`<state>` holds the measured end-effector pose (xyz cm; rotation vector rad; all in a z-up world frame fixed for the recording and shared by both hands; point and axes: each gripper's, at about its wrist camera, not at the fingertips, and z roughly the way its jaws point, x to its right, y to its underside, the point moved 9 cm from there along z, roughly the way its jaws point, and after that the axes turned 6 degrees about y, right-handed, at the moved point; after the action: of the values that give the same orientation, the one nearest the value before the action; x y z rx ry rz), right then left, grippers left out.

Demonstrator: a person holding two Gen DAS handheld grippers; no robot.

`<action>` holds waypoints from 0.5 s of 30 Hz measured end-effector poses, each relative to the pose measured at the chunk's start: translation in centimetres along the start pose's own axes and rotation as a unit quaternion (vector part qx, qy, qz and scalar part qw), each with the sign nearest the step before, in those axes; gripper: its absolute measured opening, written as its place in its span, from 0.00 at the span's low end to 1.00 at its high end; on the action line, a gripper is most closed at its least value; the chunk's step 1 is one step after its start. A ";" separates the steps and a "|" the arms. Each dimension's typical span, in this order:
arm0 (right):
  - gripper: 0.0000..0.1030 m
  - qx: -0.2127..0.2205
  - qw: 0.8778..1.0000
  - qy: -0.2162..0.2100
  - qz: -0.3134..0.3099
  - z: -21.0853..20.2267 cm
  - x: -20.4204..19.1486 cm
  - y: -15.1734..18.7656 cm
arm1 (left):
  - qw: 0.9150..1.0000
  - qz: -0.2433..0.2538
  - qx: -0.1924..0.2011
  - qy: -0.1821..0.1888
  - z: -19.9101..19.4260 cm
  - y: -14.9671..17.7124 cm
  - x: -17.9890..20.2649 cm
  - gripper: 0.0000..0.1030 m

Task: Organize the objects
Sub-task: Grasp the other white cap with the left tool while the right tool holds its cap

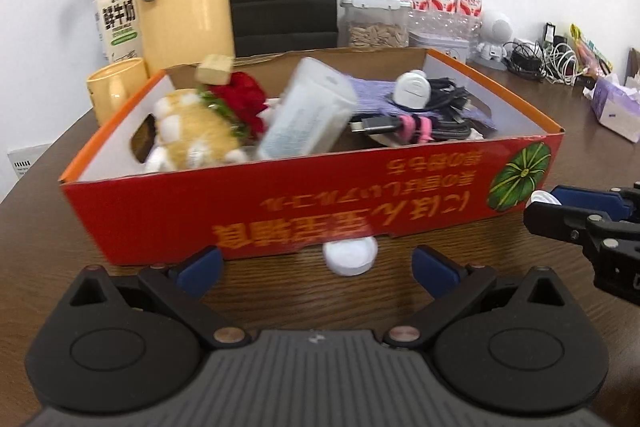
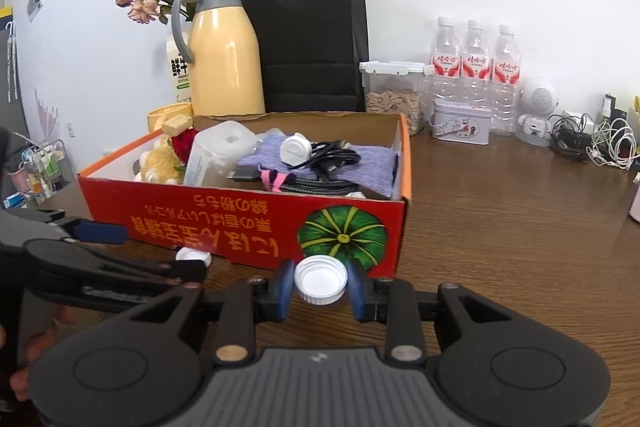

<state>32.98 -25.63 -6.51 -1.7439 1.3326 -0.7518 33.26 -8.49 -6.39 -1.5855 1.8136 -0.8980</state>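
A red cardboard box stands on the brown table and holds a plush toy, a red rose, a clear plastic container, a purple cloth, a white charger and black cables. One white bottle cap lies on the table against the box's front wall. My left gripper is open just before that cap, which sits between and slightly beyond its blue pads. My right gripper is shut on a second white cap, held near the box's front right corner.
Behind the box stand a yellow thermos jug, a milk carton, a yellow cup, a black paper bag, a seed container, three water bottles and a tin. Tangled cables and a tissue box lie at the far right.
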 end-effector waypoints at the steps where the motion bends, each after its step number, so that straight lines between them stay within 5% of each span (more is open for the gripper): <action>1: 0.27 0.000 1.000 0.003 0.000 0.0 0.2 0.1 | 1.000 0.001 0.000 -0.004 0.2 -0.1 0.3 0.99; 15: 0.27 0.003 1.000 0.019 -0.002 -0.5 0.7 0.4 | 0.999 -0.046 -0.011 -0.018 1.4 -0.2 1.0 0.67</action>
<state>32.60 -26.44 -6.60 -1.7356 1.3503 -0.7952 34.28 -9.64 -7.08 -1.6989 1.7434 -0.8882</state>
